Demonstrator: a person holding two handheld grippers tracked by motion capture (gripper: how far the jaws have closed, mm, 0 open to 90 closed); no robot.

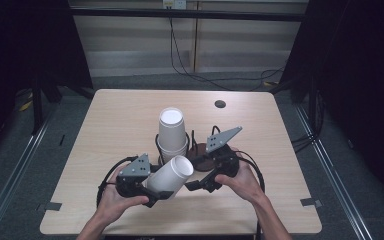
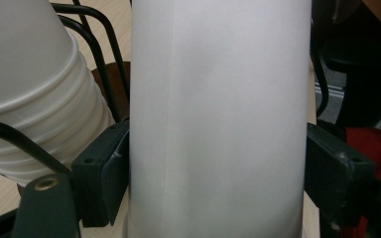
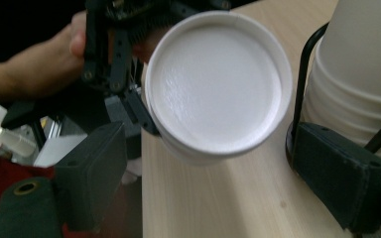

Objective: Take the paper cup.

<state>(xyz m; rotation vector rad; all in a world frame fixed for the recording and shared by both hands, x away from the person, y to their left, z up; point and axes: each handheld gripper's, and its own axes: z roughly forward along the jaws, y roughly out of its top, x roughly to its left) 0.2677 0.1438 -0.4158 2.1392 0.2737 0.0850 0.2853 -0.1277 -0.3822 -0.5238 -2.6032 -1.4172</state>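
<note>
Near the table's front, the left tool [image 1: 156, 187] grips a tilted paper cup [image 1: 171, 175].

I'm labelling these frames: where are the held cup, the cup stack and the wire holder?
Held cup [image 1: 171, 176], high view, side wall.
Cup stack [image 1: 172, 131], high view, top cup's side.
Wire holder [image 2: 92, 42], left gripper view, black loop.

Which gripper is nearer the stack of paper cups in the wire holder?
Right. The right gripper has one jaw beside the wire holder of the stack; the left gripper sits nearer the person, clamping a single paper cup.
</note>
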